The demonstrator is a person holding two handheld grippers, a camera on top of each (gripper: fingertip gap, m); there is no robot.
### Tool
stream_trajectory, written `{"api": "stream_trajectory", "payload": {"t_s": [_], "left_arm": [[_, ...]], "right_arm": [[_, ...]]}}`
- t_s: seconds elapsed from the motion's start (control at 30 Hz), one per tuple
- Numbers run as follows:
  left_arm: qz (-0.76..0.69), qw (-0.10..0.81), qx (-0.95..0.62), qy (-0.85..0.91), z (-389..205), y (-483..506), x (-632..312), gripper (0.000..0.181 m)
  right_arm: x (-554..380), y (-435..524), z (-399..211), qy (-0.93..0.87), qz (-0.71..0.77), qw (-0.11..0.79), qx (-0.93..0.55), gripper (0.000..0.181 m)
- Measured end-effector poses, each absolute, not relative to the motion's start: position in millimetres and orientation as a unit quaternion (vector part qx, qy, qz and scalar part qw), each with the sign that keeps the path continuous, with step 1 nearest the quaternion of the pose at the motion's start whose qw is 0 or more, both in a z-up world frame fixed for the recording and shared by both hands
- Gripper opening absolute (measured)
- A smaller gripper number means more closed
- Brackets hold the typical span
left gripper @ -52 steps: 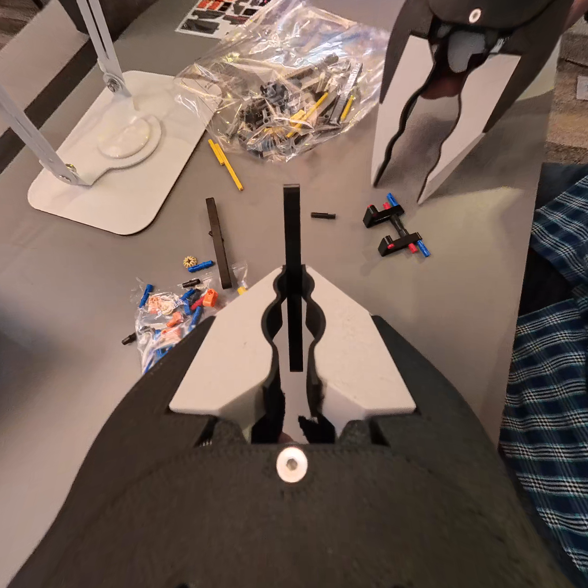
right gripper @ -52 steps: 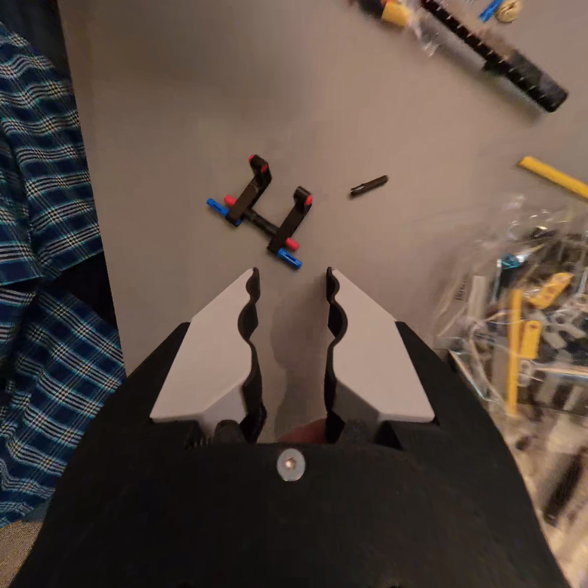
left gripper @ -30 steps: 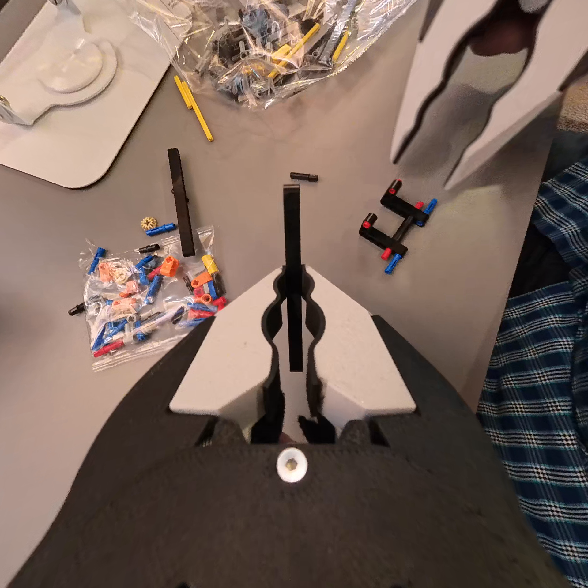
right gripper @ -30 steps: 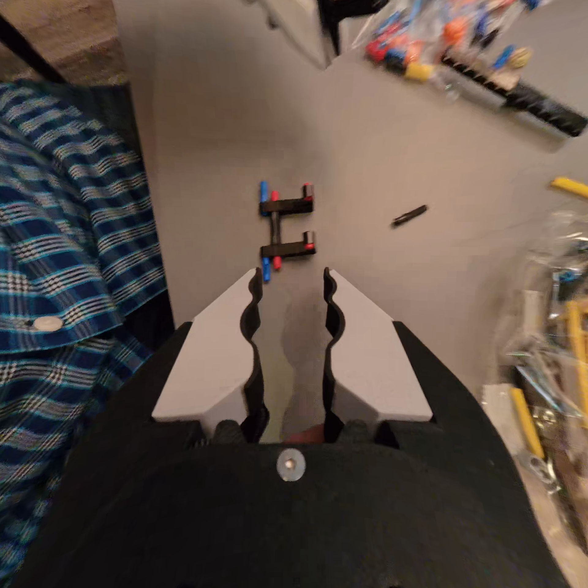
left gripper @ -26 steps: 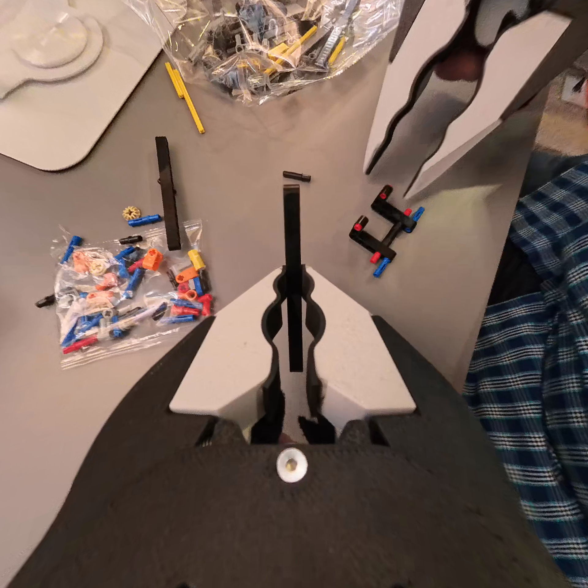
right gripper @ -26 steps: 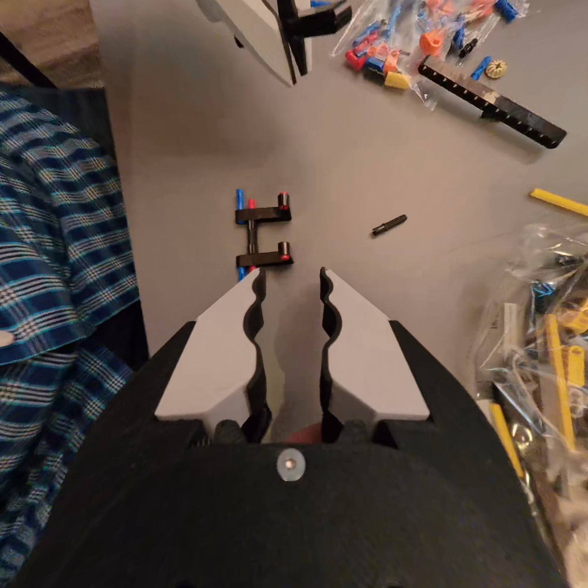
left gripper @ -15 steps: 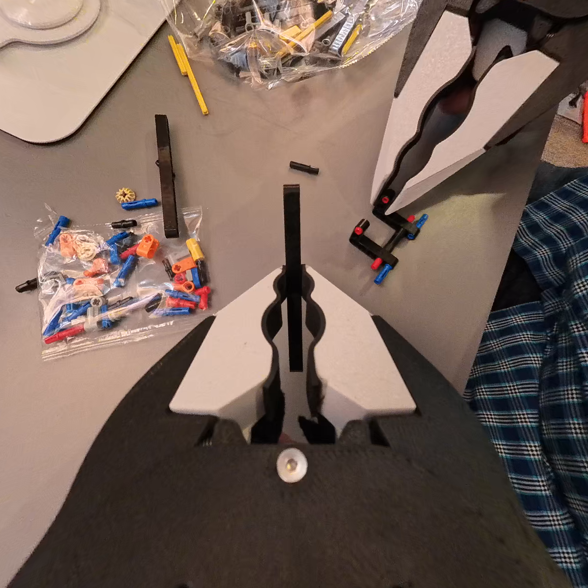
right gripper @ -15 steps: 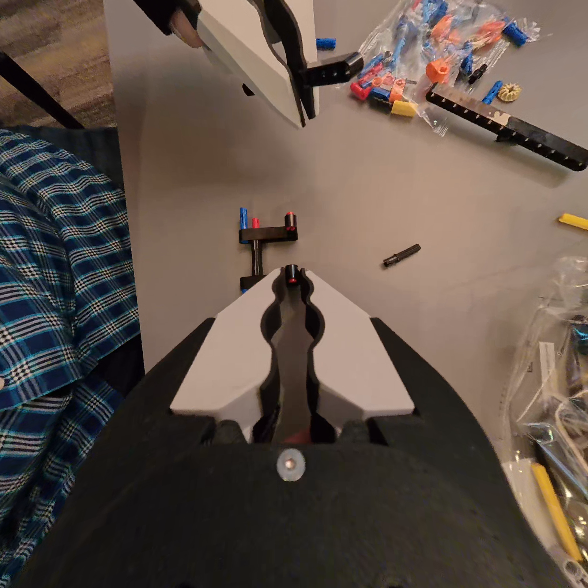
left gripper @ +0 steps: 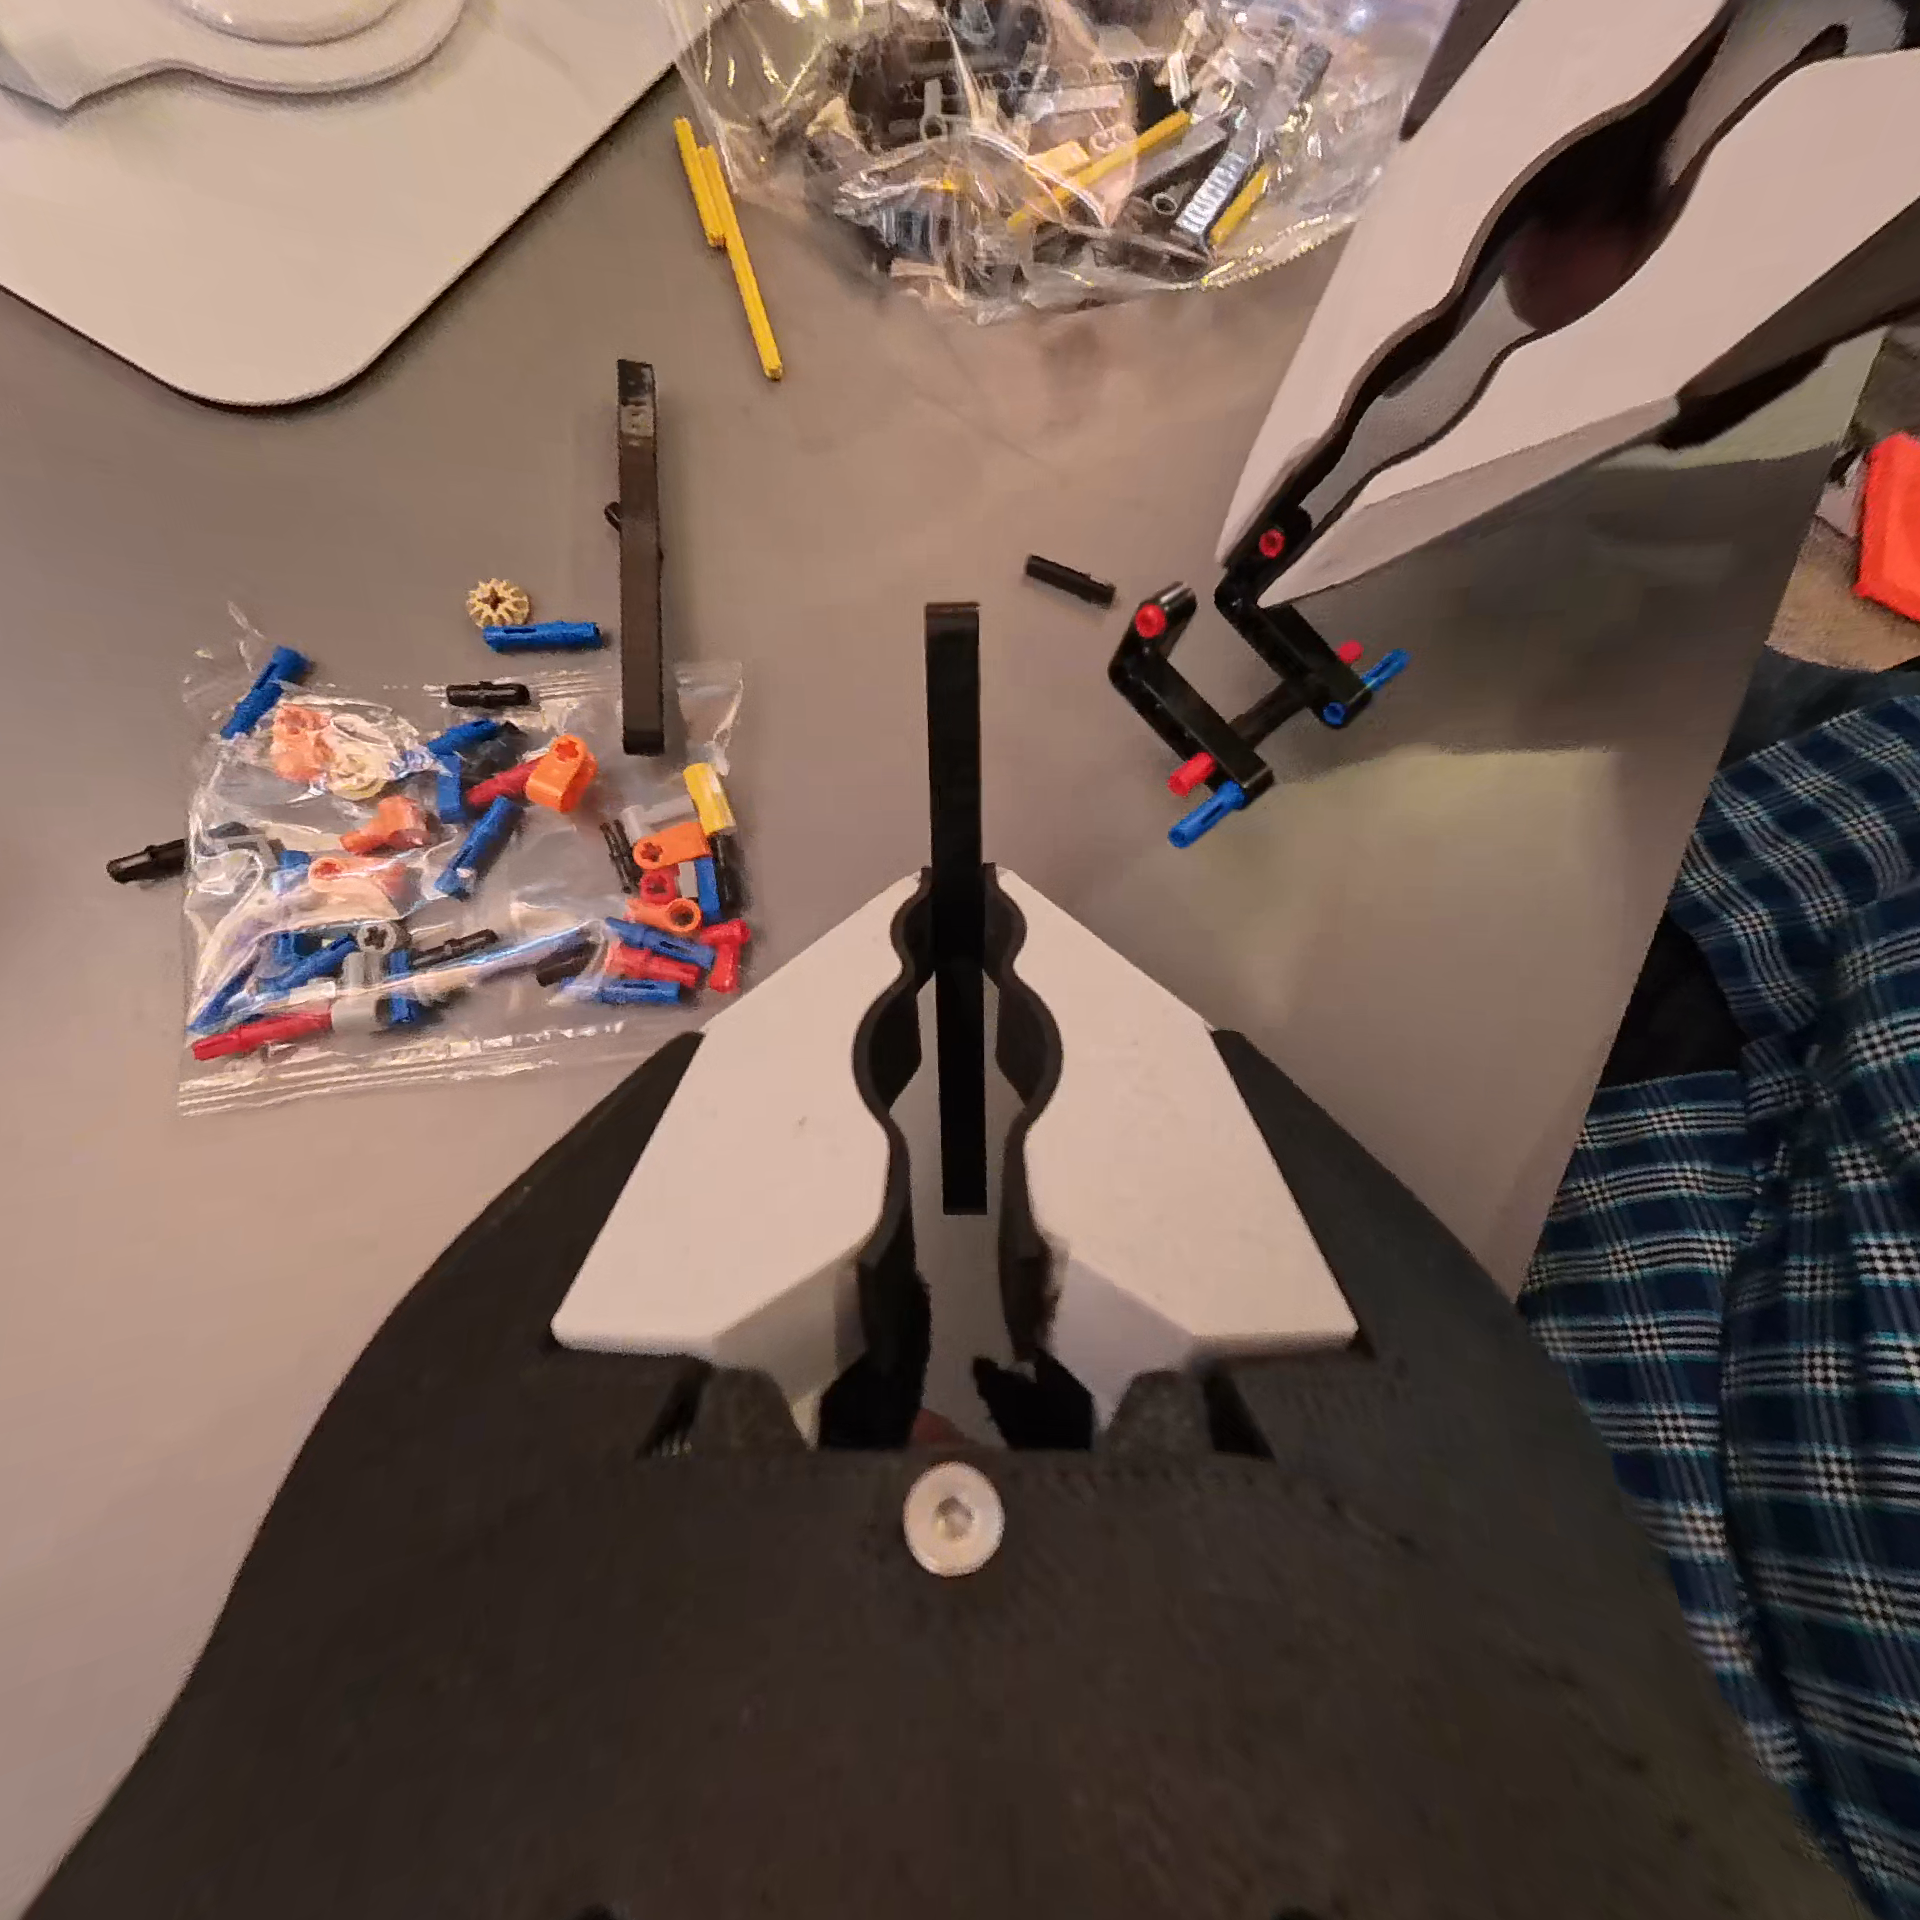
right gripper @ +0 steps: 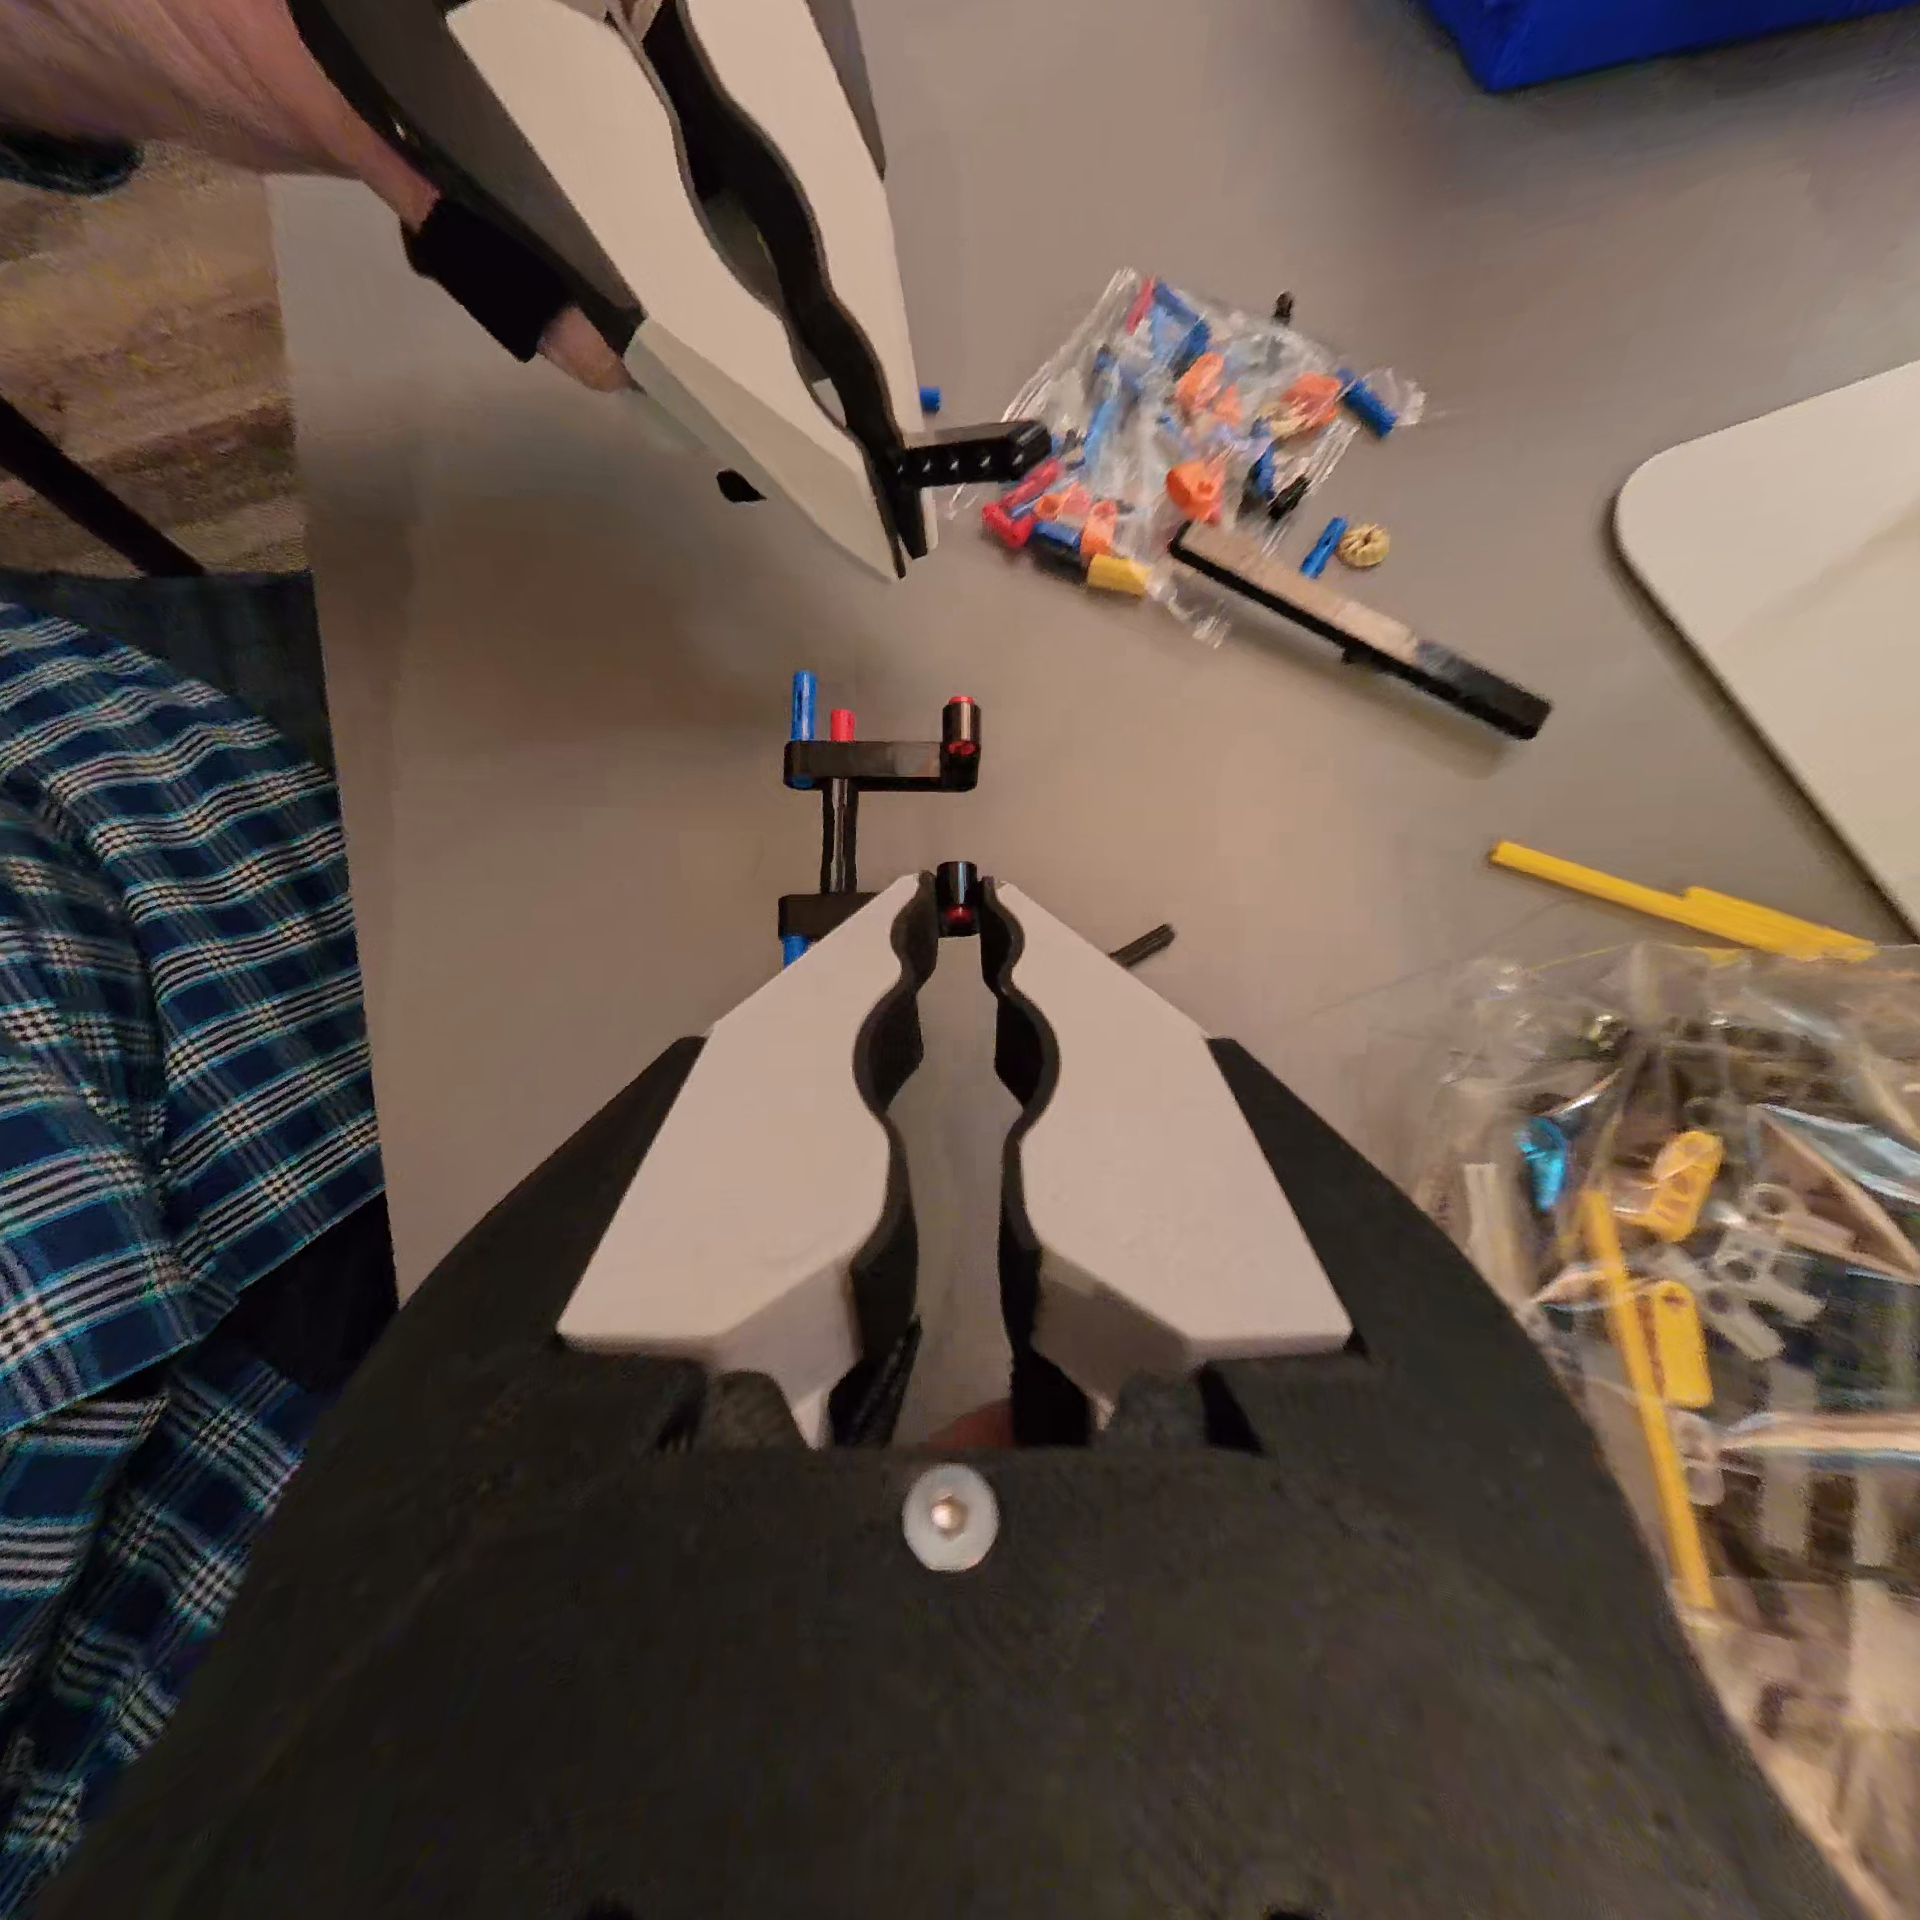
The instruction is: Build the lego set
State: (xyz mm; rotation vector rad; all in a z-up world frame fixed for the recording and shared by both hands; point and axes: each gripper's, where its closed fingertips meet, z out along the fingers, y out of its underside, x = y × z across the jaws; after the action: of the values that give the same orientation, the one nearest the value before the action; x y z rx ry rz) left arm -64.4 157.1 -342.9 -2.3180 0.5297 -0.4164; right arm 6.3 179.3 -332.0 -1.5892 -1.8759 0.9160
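My left gripper [left gripper: 956, 883] is shut on a black lego beam [left gripper: 954, 748] that sticks out forward above the grey table; from the right wrist view the beam [right gripper: 977, 452] juts sideways from the left gripper [right gripper: 904, 520]. My right gripper [right gripper: 956, 888] is shut on one arm of a small black assembly [right gripper: 878, 764] with red and blue pins, lifted off the table. In the left wrist view the assembly [left gripper: 1226, 707] hangs from the right gripper's tips [left gripper: 1262, 566].
A small bag of coloured pins [left gripper: 436, 862], a long black beam [left gripper: 639, 551], a tan gear [left gripper: 499, 601], a loose black pin [left gripper: 1070, 577], yellow axles [left gripper: 727, 249] and a large parts bag [left gripper: 1039, 135] lie on the table. A white stand base [left gripper: 260, 187] is far left. A plaid sleeve [left gripper: 1766, 1143] is at the right edge.
My right gripper came down onto the black assembly, shut on one arm and lifted it off the table. The left gripper kept hold of its beam and shifted back slightly.
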Motion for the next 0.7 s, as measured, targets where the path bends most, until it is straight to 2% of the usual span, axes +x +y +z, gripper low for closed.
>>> {"api": "stream_trajectory", "payload": {"t_s": [0.03, 0.7], "left_arm": [[-0.164, 0.357, -0.897, 0.202, -342, 158, -65, 0.004], [-0.218, 0.378, -0.890, 0.130, -329, 191, -67, 0.004]], "right_arm": [[4, 182, -329, -0.691, 0.334, 0.262, -0.585, 0.004], [-25, 229, -272, -0.709, 0.195, 0.388, -0.556, 0.004]]}}
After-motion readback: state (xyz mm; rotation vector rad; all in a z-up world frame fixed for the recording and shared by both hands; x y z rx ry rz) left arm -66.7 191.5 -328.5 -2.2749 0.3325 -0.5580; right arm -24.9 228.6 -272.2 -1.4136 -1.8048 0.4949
